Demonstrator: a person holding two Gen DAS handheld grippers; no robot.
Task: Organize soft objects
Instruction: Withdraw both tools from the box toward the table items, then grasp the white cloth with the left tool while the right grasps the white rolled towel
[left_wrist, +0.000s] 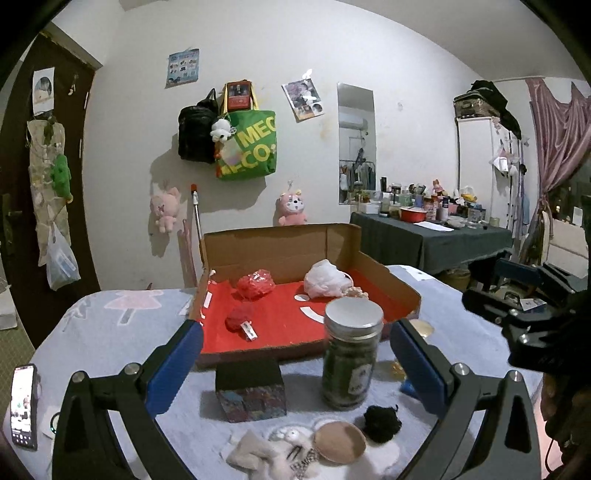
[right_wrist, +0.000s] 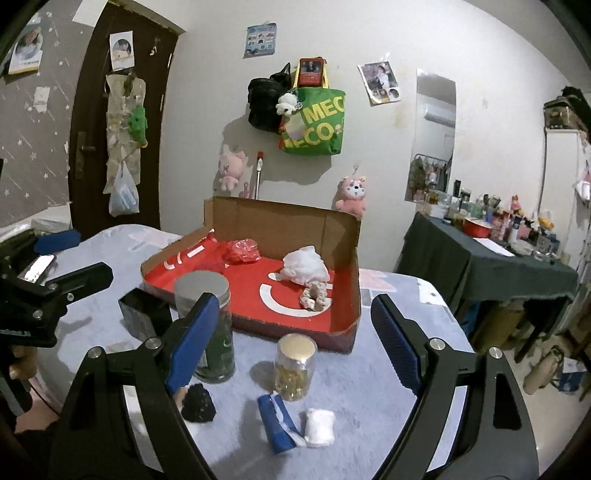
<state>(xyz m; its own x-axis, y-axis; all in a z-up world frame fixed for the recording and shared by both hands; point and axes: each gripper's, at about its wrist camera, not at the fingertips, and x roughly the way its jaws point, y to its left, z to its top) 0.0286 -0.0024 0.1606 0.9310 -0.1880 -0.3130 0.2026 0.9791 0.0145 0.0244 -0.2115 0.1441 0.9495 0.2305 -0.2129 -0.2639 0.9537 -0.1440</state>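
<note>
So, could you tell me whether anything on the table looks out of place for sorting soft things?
Two hard jars stand among the soft items in front of the cardboard box: a tall dark jar and a small jar of yellow bits. Both stand upright with lids on; nothing looks spilled or damaged.

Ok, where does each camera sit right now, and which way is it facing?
Left wrist: rides the left hand-held gripper, looking forward and slightly down over the table at the cardboard box; its own open blue fingers show, with the right gripper at the right edge.
Right wrist: rides the right hand-held gripper, facing the same box from further right; its open fingers show, the left gripper at the left edge.
Shared: box, green-filled jar, black fluffy ball, green wall bag.
</note>
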